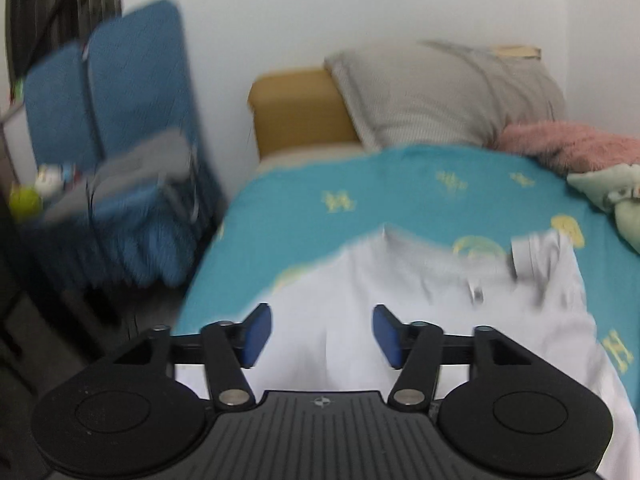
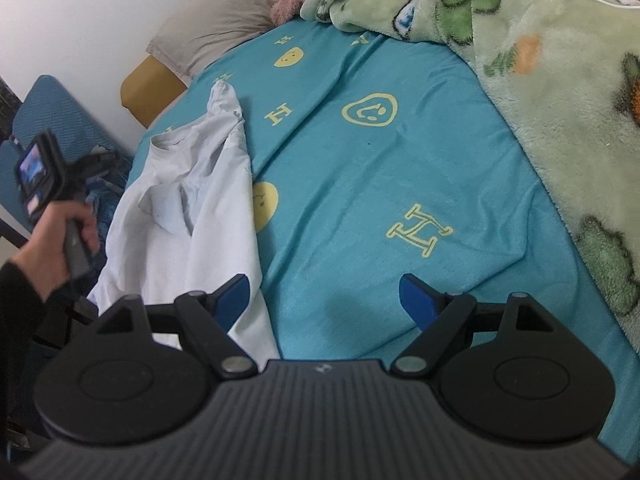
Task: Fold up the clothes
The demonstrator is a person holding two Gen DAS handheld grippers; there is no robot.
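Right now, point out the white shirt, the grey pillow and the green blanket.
white shirt (image 2: 208,216), right wrist view, middle of its body.
grey pillow (image 1: 448,92), left wrist view, its front face.
green blanket (image 2: 560,92), right wrist view, fleece surface.

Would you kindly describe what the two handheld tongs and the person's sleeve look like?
Both tongs, left and right, have black linkage arms with silver pivot pins, blue finger pads, round black side discs and a ribbed grey body bearing a small round emblem. The sleeve is black.

The left wrist view is motion-blurred: ahead of the left gripper (image 1: 322,334), the white garment's (image 1: 400,300) folds smear, its near end hidden beneath the claw and cut off lower right.
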